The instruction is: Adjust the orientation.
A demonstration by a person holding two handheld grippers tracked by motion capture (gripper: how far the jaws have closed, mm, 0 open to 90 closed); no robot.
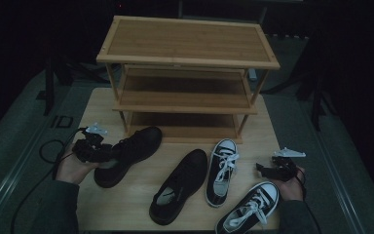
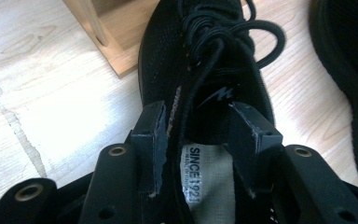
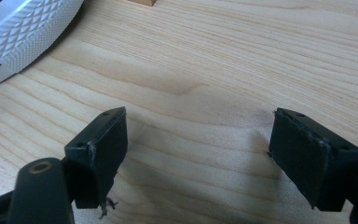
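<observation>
Black mesh trainer [image 1: 129,153] sits at the table's [image 1: 141,214] left side, toe pointing toward the bamboo rack's [image 1: 187,46] bottom shelf, heel toward the person; left gripper [image 1: 93,147] is at its heel end. In the left gripper view the jaws straddle the shoe's collar approx. at the tongue w/ the lightning logo [image 2: 216,95]; one jaw is outside the shoe's side wall, the other down inside the opening over the grey insole [image 2: 205,179]; jaws part-way spread; whether the pads actually press the collar can't be told.

Right gripper [image 1: 272,168] rests low near the table's right edge, in the person's right hand [image 1: 292,187]; its jaws stand wide apart w/ bare wood between them, released; in the right gripper view a white textured rubber toe cap [image 3: 23,32] lies at upper left, well apart from the pads.

Second black trainer [image 1: 179,187] lies mid-table, angled; just right of it a black-and-white canvas sneaker [image 1: 222,170] w/ white laces; its mate [image 1: 250,207] lies nearer the front edge, close to the right hand. Rack shelves look bare.
</observation>
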